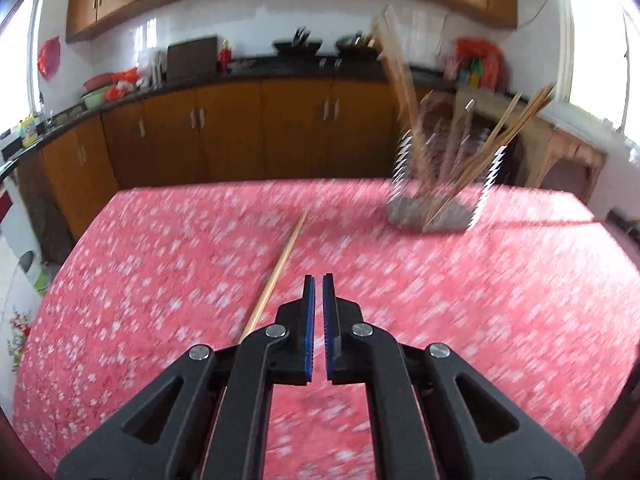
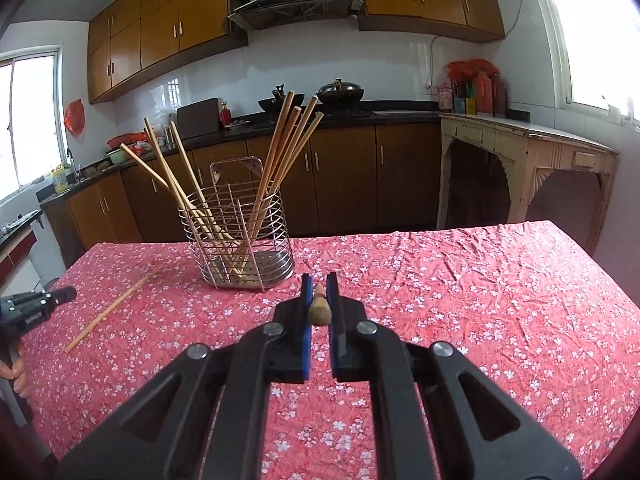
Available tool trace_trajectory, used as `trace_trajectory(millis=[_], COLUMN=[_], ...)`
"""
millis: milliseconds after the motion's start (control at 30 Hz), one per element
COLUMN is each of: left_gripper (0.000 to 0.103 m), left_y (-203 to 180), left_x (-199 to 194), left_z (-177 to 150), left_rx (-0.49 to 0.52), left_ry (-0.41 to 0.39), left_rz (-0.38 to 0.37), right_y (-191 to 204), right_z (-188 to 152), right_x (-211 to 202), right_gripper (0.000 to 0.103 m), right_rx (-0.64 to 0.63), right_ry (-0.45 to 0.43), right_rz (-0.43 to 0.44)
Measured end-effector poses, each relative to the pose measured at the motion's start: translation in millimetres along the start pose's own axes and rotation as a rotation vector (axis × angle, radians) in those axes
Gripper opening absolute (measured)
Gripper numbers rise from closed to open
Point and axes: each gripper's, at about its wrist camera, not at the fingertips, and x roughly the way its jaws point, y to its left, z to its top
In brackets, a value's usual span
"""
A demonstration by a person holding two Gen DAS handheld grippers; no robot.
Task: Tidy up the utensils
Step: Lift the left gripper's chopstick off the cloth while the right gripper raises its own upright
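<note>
A wire utensil holder (image 2: 240,236) stands on the red flowered tablecloth with several wooden chopsticks leaning in it; in the blurred left wrist view it (image 1: 436,184) is far right. One loose chopstick (image 1: 276,276) lies on the cloth just left of my left gripper (image 1: 318,280), whose jaws are nearly together with nothing between them. It also shows in the right wrist view (image 2: 116,304) at the left. My right gripper (image 2: 319,280) is shut on a chopstick (image 2: 319,308), seen end-on, a little in front of the holder. The left gripper (image 2: 60,294) shows at the left edge.
The table (image 2: 480,300) is covered with the red cloth. Behind it run brown kitchen cabinets (image 2: 340,176) with a dark counter, woks and a range hood. A pale wooden side table (image 2: 528,160) stands at the back right.
</note>
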Motion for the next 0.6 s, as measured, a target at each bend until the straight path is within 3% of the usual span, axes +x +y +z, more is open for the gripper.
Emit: trace_trajectory(millis=[67, 100, 200, 500, 600], left_gripper=[0.006, 0.011, 0.04, 0.041, 0.041], left_y=[14, 21, 41, 54, 54], left_x=[8, 11, 22, 35, 44], left_z=[-6, -9, -14, -37, -43], left_rx=[0.002, 0.006, 0.026, 0.152, 0.149], left_ry=[0.043, 0.056, 0.098, 0.169, 0.211], left_rz=[0.017, 0.033, 0.046, 0.05, 0.056], right_y=[1, 1, 2, -3, -4], right_z=[-1, -1, -3, -7, -7], right_x=[-1, -1, 0, 6, 7], right_gripper=[0.008, 0.008, 0.008, 0.008, 0.008], right_rx=[-0.003, -0.003, -0.004, 0.022, 0.025], right_ry=[0.0, 0.001, 0.002, 0.03, 0.035], right_rz=[0.001, 0.002, 0.004, 0.007, 0.009])
